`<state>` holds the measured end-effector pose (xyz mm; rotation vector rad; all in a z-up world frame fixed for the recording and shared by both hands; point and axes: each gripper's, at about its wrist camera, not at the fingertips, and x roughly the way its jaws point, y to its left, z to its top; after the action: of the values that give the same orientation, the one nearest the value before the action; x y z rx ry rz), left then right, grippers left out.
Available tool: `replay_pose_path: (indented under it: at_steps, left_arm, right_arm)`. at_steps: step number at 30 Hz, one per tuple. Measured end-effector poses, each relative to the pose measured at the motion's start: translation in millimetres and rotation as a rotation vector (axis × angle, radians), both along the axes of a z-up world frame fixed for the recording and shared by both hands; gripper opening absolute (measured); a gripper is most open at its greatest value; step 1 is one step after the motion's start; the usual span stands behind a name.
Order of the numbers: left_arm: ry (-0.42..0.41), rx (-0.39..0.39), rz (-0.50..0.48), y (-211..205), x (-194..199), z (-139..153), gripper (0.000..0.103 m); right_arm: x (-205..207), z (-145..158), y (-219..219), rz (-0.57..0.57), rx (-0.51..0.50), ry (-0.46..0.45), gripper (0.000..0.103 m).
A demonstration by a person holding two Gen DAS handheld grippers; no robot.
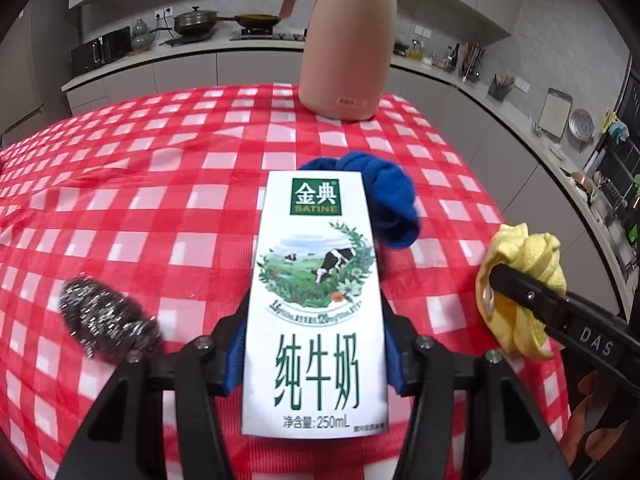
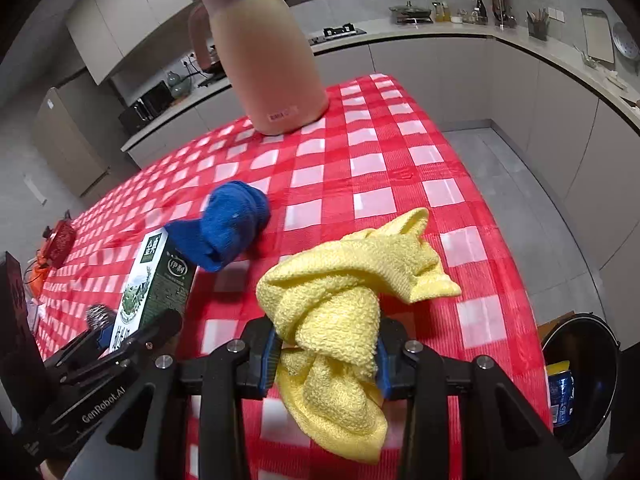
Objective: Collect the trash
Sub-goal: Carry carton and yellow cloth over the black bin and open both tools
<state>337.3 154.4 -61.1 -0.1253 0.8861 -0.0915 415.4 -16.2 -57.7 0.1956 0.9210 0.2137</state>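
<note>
My left gripper (image 1: 316, 360) is shut on a white and green 250 mL milk carton (image 1: 316, 300), held upright above the red checked tablecloth (image 1: 160, 200). The carton also shows in the right wrist view (image 2: 154, 284). My right gripper (image 2: 326, 356) is shut on a crumpled yellow cloth (image 2: 340, 292), which also shows at the right of the left wrist view (image 1: 520, 280). A blue cloth ball (image 1: 390, 200) lies on the table just beyond the carton; it shows in the right wrist view too (image 2: 232, 224).
A steel wool scrubber (image 1: 106, 320) lies at the left. A tall pink jug (image 1: 348, 40) stands at the table's far edge. A black trash bin (image 2: 580, 380) with a can inside stands on the floor right of the table. Kitchen counters lie behind.
</note>
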Motion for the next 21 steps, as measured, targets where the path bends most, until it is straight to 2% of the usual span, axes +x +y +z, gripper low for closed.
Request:
replay_pose_path:
  at_steps: [9, 15, 21]
  left_arm:
    - [-0.035, -0.030, -0.020, -19, -32, 15, 0.056]
    - [-0.042, -0.043, -0.143, -45, -42, 16, 0.056]
    - [-0.037, -0.089, -0.247, -71, -57, 14, 0.056]
  right_arm:
    - [-40, 15, -10, 0.031, 0.016, -0.038, 0.040]
    - [-75, 23, -34, -0.049, 0.012, -0.061, 0.040]
    - [-113, 23, -58, -0.145, -0.006, -0.034, 0.040]
